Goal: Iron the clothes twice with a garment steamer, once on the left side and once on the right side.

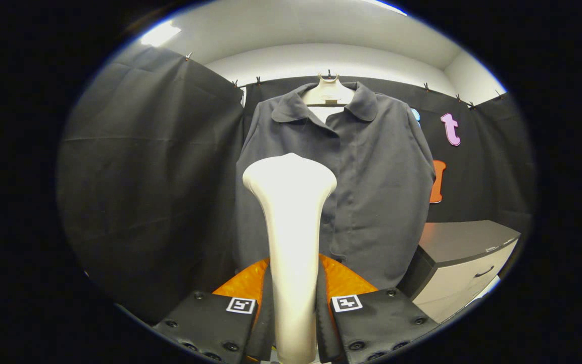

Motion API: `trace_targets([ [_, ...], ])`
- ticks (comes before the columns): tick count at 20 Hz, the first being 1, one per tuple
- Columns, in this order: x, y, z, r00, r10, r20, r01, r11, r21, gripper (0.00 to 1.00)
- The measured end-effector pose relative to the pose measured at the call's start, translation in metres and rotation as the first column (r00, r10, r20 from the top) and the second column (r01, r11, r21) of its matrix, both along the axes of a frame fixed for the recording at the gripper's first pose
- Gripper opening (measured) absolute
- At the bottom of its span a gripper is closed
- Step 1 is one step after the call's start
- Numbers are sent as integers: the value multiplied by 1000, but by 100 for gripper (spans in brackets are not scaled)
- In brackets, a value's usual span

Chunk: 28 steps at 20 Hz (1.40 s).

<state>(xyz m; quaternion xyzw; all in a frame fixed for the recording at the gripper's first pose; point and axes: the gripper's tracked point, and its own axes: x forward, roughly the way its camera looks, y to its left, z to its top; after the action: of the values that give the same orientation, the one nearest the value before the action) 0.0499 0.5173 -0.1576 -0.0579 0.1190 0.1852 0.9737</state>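
A white garment steamer stands upright between my fingers, its narrow handle clamped on both sides and its wide head rising ahead of them. My gripper is shut on that handle. Beyond the steamer hangs a dark grey collared jacket on a white hanger, front facing me, buttoned down the middle. The steamer head sits in front of the jacket's left half and hides part of it. There is a gap between head and cloth; I cannot tell how wide.
Black cloth walls close the booth behind and to the left of the jacket. A grey-topped white cabinet with a drawer stands low to the right of the jacket's hem.
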Motion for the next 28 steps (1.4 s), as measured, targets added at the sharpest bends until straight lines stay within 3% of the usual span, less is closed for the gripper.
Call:
trace_targets([
  [16, 2, -53, 22, 990, -125, 64, 124, 992, 16, 41],
  [28, 1, -53, 23, 989, -132, 61, 131, 991, 28, 41],
])
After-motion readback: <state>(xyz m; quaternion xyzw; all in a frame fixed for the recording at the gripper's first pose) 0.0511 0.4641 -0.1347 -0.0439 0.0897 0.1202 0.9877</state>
